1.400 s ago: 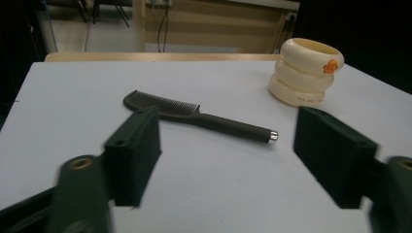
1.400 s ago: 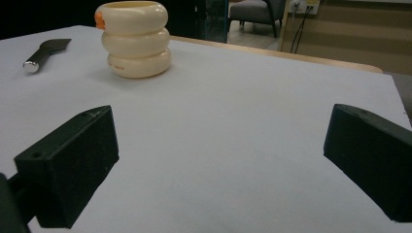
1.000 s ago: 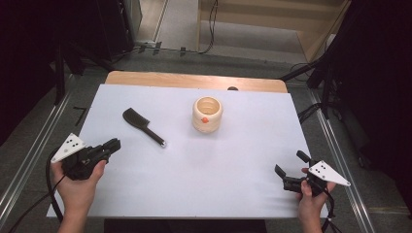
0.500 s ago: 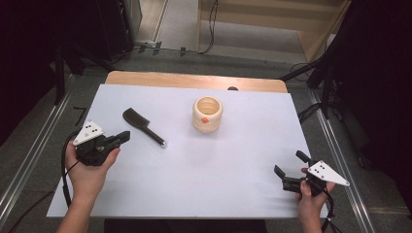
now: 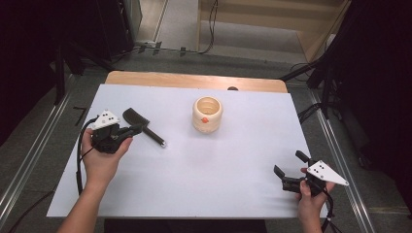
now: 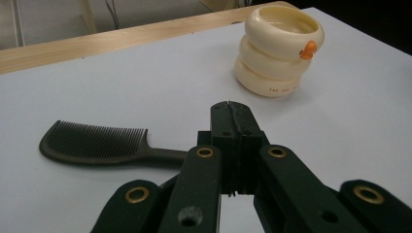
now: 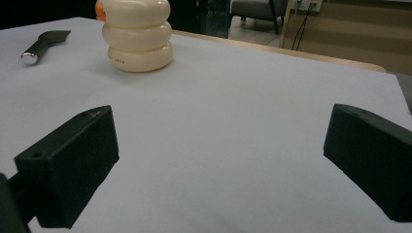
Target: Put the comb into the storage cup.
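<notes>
Evidently the work had barely begun. The left claw [image 5: 137, 129] hung just over the handle of the black comb [image 5: 141, 125], which lay flat on the white bench [image 5: 233, 160] at the left side, its toothed head pointing away from the person. In the left gripper view, that claw's jaws were pressed together with nothing between them, their tip just above the comb's handle. The right claw [image 5: 287, 171] rested near the bench's right front edge, jaws spread wide and empty, well apart from everything. A cream ringed cup [image 5: 207, 114] stood upright mid-bench. By my judgement, the comb was not yet gripped or lifted; the pickup and any placing remained.
</notes>
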The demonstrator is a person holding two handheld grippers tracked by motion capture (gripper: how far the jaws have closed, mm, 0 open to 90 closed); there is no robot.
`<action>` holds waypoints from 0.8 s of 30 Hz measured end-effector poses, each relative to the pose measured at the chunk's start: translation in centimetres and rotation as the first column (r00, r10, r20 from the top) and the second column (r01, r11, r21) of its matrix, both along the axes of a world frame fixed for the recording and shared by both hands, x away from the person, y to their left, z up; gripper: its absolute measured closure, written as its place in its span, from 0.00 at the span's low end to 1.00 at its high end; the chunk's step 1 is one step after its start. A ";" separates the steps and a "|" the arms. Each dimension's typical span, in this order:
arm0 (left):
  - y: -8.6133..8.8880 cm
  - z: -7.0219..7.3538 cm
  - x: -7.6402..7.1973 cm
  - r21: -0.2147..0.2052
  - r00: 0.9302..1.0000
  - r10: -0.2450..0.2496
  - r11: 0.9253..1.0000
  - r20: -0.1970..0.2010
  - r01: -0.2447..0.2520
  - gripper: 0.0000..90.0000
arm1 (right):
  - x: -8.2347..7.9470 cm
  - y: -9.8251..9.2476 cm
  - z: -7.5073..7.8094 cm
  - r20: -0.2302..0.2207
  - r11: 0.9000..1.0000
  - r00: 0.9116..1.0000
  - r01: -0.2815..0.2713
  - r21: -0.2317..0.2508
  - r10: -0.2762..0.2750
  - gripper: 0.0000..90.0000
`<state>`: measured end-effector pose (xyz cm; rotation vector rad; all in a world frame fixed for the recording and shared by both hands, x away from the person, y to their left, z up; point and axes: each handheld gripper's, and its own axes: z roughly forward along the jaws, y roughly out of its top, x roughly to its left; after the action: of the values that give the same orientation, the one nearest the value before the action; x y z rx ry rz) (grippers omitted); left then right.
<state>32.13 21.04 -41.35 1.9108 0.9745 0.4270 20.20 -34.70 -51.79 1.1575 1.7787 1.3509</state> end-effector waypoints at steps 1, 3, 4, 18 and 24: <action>-0.2 -0.1 0.2 0.001 1.000 -0.003 1.000 -0.003 0.003 1.00 | 0.0 0.0 0.0 0.000 1.000 1.000 0.000 0.000 0.000 0.00; -0.5 -0.2 0.6 0.000 1.000 -0.006 1.000 -0.008 0.006 1.00 | 0.0 0.0 0.0 0.000 1.000 1.000 -0.001 0.001 0.001 0.00; -0.7 -0.3 0.8 -0.001 1.000 -0.008 1.000 -0.012 0.008 1.00 | 0.0 0.0 0.0 0.001 1.000 1.000 -0.003 0.000 0.003 0.00; -1.7 -1.5 4.2 0.010 0.997 -0.009 1.000 -0.078 0.010 1.00 | 0.0 0.0 0.0 0.000 1.000 1.000 -0.005 0.000 0.005 0.00; -2.6 -2.8 5.2 0.029 0.992 -0.021 0.999 -0.122 0.024 1.00 | 0.1 0.0 0.0 0.001 1.000 1.000 -0.006 -0.005 0.006 0.00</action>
<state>37.36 18.42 -44.15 1.9926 1.0298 0.3164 20.25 -34.67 -51.81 1.1491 1.7852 1.3494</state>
